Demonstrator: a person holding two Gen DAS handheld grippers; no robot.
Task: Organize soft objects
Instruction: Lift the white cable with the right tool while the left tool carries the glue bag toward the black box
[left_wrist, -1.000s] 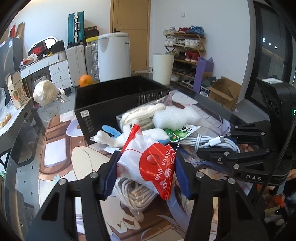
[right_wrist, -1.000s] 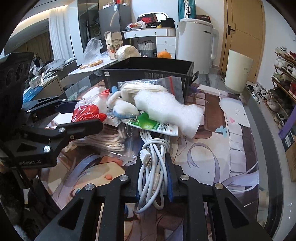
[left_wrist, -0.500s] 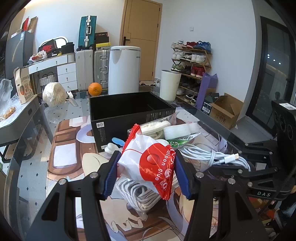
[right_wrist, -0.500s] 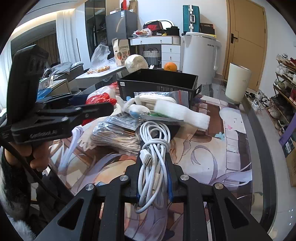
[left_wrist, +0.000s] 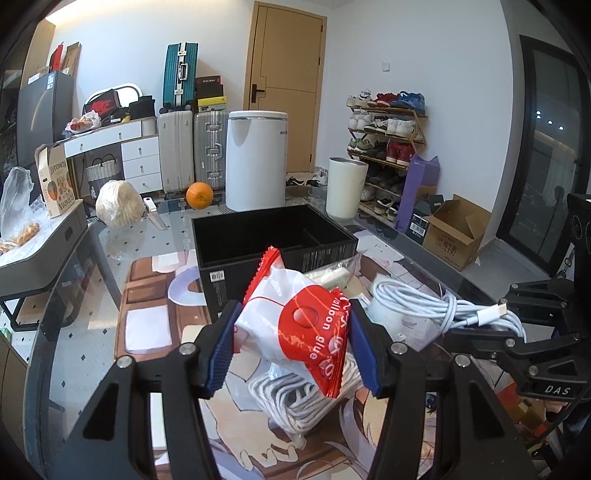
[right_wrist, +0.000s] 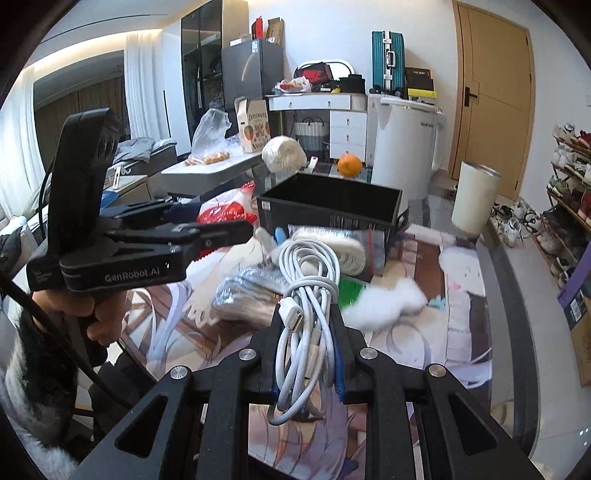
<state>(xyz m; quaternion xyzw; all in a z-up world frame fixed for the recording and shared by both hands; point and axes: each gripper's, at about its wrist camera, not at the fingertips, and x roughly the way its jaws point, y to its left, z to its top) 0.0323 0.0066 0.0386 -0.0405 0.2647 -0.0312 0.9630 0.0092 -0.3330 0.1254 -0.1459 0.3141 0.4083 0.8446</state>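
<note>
In front of the black box (left_wrist: 273, 240), the left hand-held gripper (left_wrist: 291, 350) pinches a light, crinkly glue packet (left_wrist: 299, 328) across its middle, while the right hand-held gripper (right_wrist: 308, 354) clamps a limp coiled white cable (right_wrist: 310, 280) mid-bundle.

The white foam piece (right_wrist: 384, 304) is motion-blurred, and the red-and-white packet (left_wrist: 299, 328) hides the bagged cord (left_wrist: 295, 402) beneath.
</note>
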